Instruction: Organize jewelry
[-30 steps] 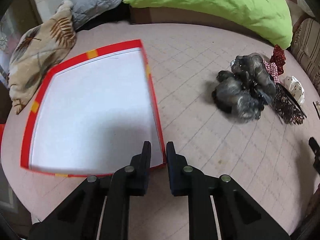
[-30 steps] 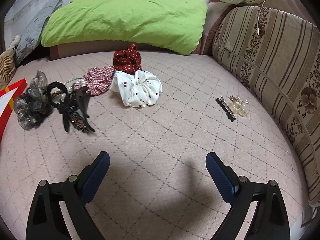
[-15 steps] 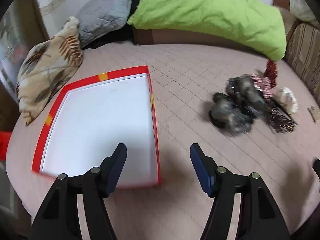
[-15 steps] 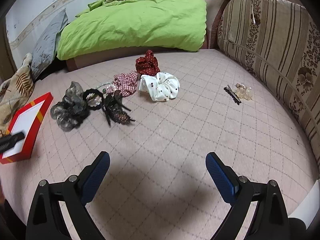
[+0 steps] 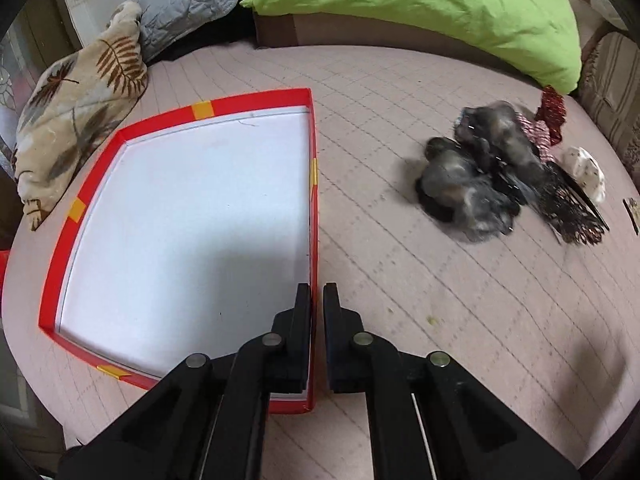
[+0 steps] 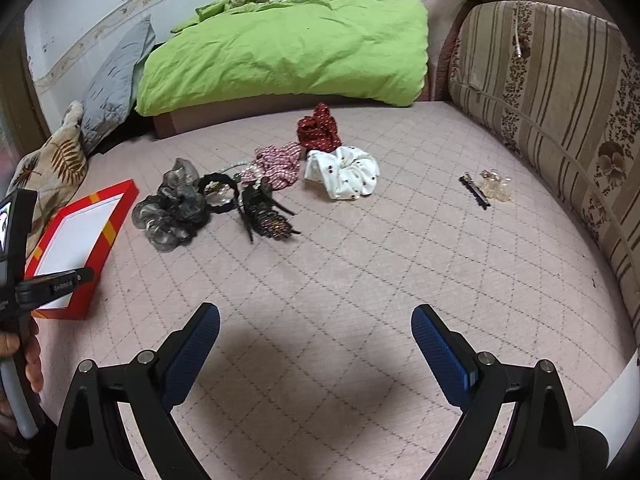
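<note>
The left tongs (image 5: 316, 296) pinch the near right wall of the red box (image 5: 60, 240); the right tongs (image 6: 316, 328) gape wide with nothing between them over the pink quilted bed (image 6: 360, 264); farther off lie the grey scrunchie (image 6: 172, 208), black claw clip (image 6: 268, 216), white scrunchie (image 6: 348, 178) and small clips (image 6: 486, 188); behind them a green pillow (image 6: 288, 52)

Shallow cardboard box (image 5: 314, 208): red rim, yellow tape, white floor. Beside it, sheer grey scrunchie (image 6: 172, 210); beyond, white cherry-print scrunchie (image 6: 346, 178), red dotted scrunchie (image 6: 318, 130), lime-green pillow (image 6: 288, 56).
</note>
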A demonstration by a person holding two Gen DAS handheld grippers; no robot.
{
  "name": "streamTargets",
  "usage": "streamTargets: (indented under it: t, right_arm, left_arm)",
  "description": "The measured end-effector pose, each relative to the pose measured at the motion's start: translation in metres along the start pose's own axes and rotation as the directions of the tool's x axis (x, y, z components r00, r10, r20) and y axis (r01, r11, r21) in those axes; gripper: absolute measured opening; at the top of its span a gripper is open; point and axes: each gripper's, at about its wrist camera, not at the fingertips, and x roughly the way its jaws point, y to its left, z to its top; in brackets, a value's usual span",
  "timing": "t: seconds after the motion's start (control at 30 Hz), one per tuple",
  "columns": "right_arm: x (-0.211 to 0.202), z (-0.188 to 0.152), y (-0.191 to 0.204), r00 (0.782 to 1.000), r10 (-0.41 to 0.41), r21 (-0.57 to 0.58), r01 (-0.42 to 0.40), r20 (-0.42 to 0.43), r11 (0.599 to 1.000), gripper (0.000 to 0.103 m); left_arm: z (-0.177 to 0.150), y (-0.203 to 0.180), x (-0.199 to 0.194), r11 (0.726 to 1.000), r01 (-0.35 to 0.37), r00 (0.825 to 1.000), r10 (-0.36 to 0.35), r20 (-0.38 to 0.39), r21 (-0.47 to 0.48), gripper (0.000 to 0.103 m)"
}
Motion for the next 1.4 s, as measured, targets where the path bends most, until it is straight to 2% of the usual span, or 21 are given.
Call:
streamTargets:
  t: [0.13, 0.2, 0.23, 0.27, 0.3, 0.33, 0.37, 0.43, 0.5, 0.63, 0.73, 0.93, 1.4]
  right_arm:
    - [-0.001, -0.001, 0.002, 1.0, 0.005, -0.006, -0.006, -0.004, 1.0, 0.098]
    - [-0.001, 0.001, 0.002, 1.0, 0.001, -0.006, -0.001, -0.011, 1.0, 0.098]
    - [-0.001, 0.001, 0.002, 1.0, -0.003, -0.006, 0.003, -0.012, 1.0, 0.098]
    - [-0.001, 0.002, 0.002, 1.0, -0.013, -0.008, 0.013, -0.011, 1.0, 0.098]
    - [-0.002, 0.003, 0.003, 1.0, -0.02, -0.011, 0.02, -0.008, 1.0, 0.098]
    - [-0.003, 0.003, 0.003, 1.0, -0.024, -0.011, 0.024, -0.007, 1.0, 0.098]
    - [-0.004, 0.004, 0.003, 1.0, -0.028, -0.009, 0.028, -0.006, 1.0, 0.098]
    - [-0.007, 0.004, 0.003, 1.0, -0.031, -0.004, 0.031, 0.0, 1.0, 0.095]
    - [-0.008, 0.004, 0.006, 0.999, -0.052, -0.016, 0.052, -0.006, 0.999, 0.089]
    - [-0.011, 0.003, 0.009, 0.996, -0.084, -0.033, 0.084, -0.003, 0.996, 0.082]
    - [-0.013, 0.002, 0.009, 0.996, -0.089, -0.028, 0.088, -0.011, 0.996, 0.082]
    - [-0.013, 0.001, 0.009, 0.995, -0.091, -0.006, 0.091, -0.044, 0.996, 0.082]
    - [-0.017, 0.002, 0.007, 0.982, -0.181, -0.068, 0.177, -0.05, 0.982, 0.082]
  left_arm:
    - [-0.009, -0.016, -0.018, 1.0, 0.002, 0.999, -0.003, 0.045, 0.016, 0.006]
    - [-0.009, -0.021, -0.038, 1.0, -0.014, 0.994, 0.012, 0.112, 0.017, 0.007]
    - [-0.009, -0.025, -0.053, 1.0, -0.019, 0.988, 0.015, 0.154, 0.021, 0.014]
    - [-0.01, -0.028, -0.062, 0.999, -0.018, 0.983, 0.013, 0.181, 0.027, 0.034]
    - [-0.011, -0.031, -0.076, 0.999, -0.014, 0.976, 0.006, 0.219, 0.032, 0.047]
    - [-0.014, -0.035, -0.09, 0.999, -0.014, 0.964, 0.005, 0.265, 0.032, 0.068]
    - [-0.014, -0.034, -0.099, 0.999, -0.017, 0.955, 0.007, 0.298, 0.029, 0.075]
    - [-0.018, -0.037, -0.12, 0.999, -0.028, 0.933, 0.012, 0.36, 0.037, 0.077]
    - [-0.021, -0.04, -0.128, 0.999, -0.023, 0.929, 0.004, 0.371, 0.044, 0.077]
    - [-0.031, -0.039, -0.136, 0.998, 0.037, 0.935, -0.051, 0.351, 0.045, 0.077]
    - [-0.038, -0.043, -0.14, 0.996, 0.06, 0.937, -0.077, 0.341, 0.06, 0.077]
    - [-0.047, -0.05, -0.141, 0.994, 0.067, 0.938, -0.092, 0.333, 0.086, 0.077]
    - [-0.052, -0.051, -0.145, 0.994, 0.067, 0.937, -0.092, 0.338, 0.084, 0.077]
